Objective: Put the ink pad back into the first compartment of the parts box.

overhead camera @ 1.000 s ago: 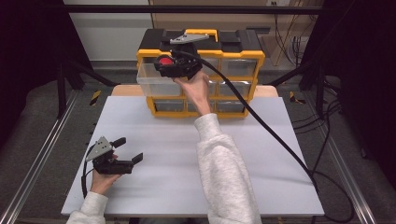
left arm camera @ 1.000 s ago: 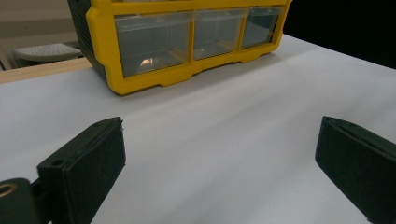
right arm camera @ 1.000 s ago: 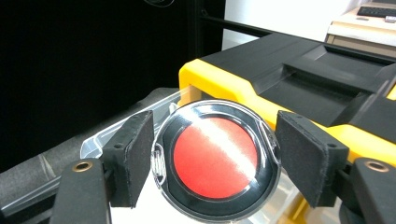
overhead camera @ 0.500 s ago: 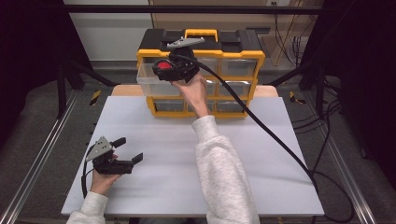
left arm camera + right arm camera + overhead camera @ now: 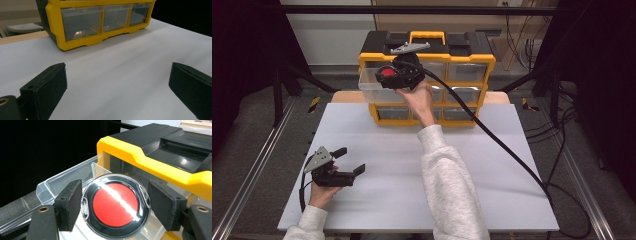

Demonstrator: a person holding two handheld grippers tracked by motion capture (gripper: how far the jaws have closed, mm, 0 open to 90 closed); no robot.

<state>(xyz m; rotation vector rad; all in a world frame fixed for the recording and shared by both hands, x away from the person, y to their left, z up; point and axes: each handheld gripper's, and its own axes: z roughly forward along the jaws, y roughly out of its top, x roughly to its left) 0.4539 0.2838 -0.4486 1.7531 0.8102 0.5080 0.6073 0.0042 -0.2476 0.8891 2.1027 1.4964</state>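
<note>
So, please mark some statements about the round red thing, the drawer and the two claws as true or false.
1. The right claw grips a round red disc in a clear case. True.
2. The top-left drawer is closed. False: it is pulled out.
3. The left claw is open and empty. True.
4. The organizer is blue. False: yellow and black.
5. The left claw rests on the organizer. False: it is at the near end of the white table.

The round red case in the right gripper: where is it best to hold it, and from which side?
Grip the round red case across its clear rim, one pad on each opposite edge, as the right gripper does now. Its flat disc shape offers only thin edges. Probably come from above, over the pulled-out clear drawer.
</note>
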